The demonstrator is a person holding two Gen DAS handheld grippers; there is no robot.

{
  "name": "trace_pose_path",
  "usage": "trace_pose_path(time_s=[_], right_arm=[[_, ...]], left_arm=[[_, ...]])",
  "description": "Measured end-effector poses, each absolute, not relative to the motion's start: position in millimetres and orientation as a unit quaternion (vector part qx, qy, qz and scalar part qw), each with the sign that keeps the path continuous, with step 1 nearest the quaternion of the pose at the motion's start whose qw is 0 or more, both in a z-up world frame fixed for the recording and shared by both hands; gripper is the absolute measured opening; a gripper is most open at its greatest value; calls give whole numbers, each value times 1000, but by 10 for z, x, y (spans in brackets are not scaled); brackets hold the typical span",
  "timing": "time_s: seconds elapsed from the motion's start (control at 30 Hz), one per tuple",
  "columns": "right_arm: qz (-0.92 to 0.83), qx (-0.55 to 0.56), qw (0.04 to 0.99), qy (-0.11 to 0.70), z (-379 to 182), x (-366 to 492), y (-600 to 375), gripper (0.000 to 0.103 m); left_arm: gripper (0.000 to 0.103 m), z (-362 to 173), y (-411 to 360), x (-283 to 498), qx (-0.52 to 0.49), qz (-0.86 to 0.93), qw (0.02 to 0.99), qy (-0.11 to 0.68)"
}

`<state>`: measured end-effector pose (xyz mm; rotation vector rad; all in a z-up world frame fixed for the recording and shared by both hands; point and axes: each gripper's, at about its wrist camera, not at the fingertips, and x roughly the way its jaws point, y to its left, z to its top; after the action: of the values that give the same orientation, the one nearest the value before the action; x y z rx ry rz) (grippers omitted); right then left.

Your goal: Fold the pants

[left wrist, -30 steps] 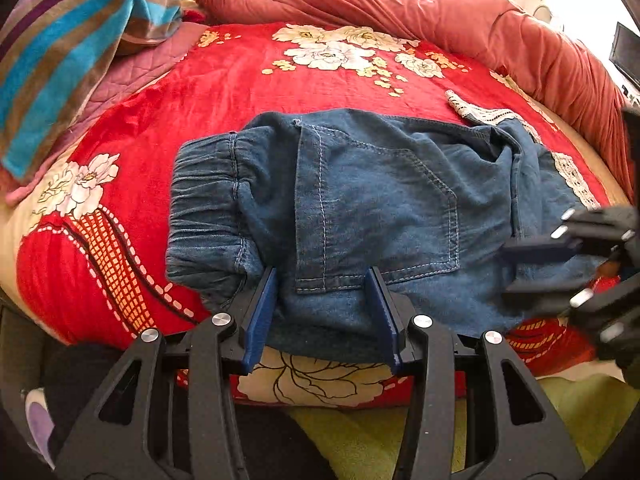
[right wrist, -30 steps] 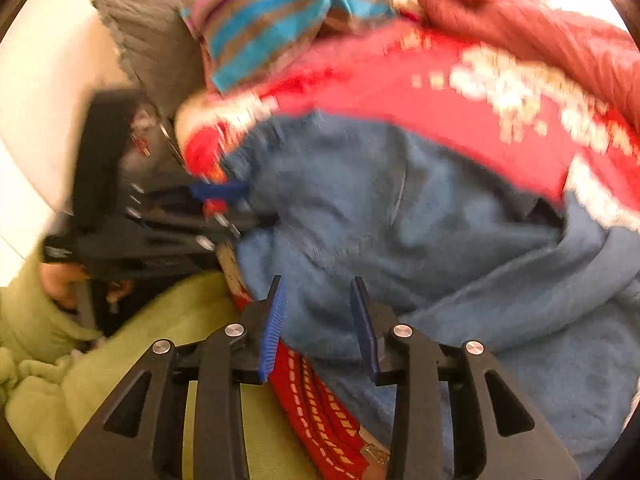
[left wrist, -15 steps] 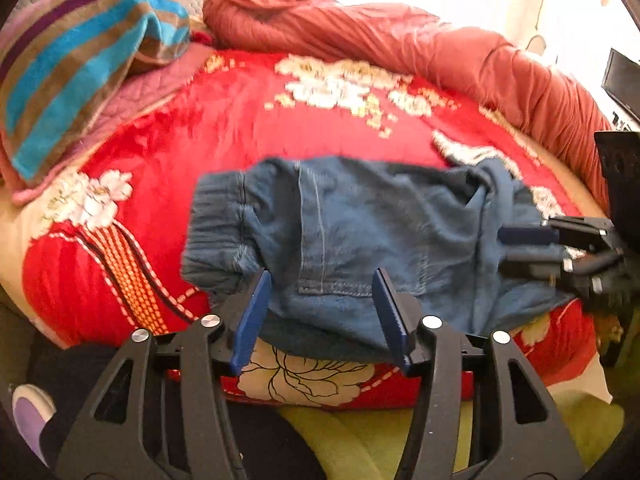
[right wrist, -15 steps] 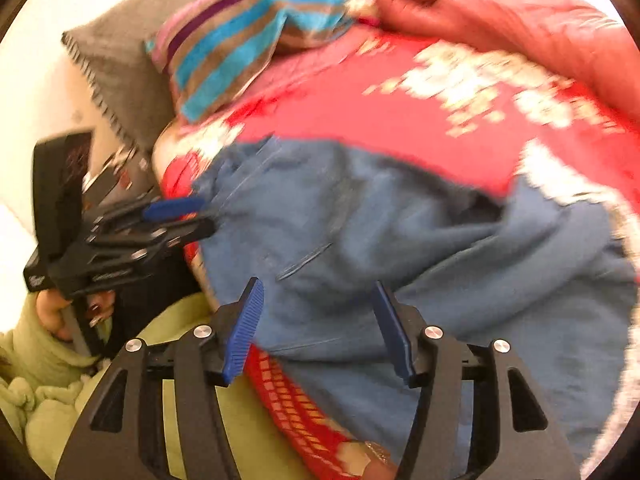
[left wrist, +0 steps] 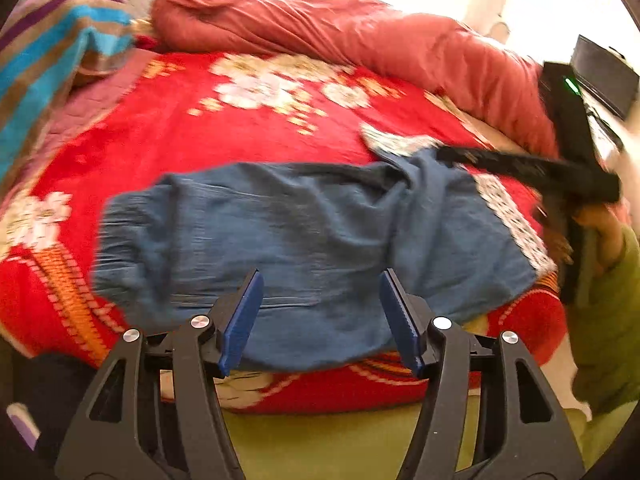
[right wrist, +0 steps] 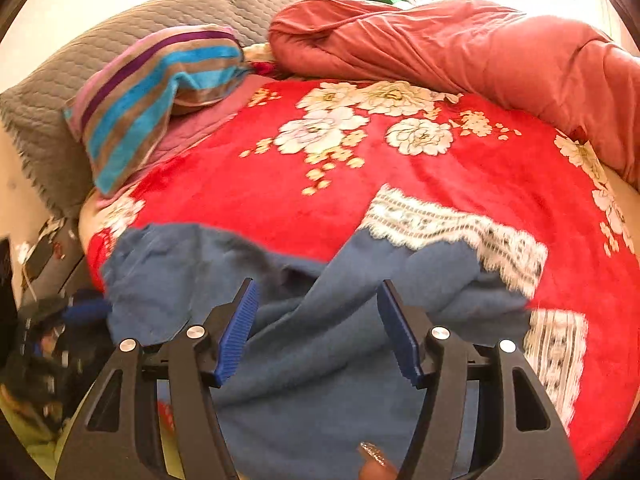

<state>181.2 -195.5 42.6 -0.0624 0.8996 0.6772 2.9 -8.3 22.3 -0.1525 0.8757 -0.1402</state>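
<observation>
You had just spread both tongs — left gripper [left wrist: 320,316] and right gripper [right wrist: 318,328] pinched nothing — leaving the pants [left wrist: 304,236] folded on the blanket [left wrist: 240,136].

blue denim pants [left wrist: 304,240] lie on a red blanket [right wrist: 280,184] with white flowers; striped turquoise, brown and purple pillow [right wrist: 160,92]; salmon quilt [right wrist: 460,44]; grey quilted headboard [right wrist: 100,64].
</observation>
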Motion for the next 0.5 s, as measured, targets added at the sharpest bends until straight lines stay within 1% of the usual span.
trace_pose_path(time_s=[0.23,0.5], right_arm=[[289,-52,836,464,192,2536,-1570,60],[215,-86,831,506,-202,3048,-1306,60]], left_arm=[[52,52,-460,353,-70,-126,877,459],[53,-201,-653,707,-77,-166,848,498]])
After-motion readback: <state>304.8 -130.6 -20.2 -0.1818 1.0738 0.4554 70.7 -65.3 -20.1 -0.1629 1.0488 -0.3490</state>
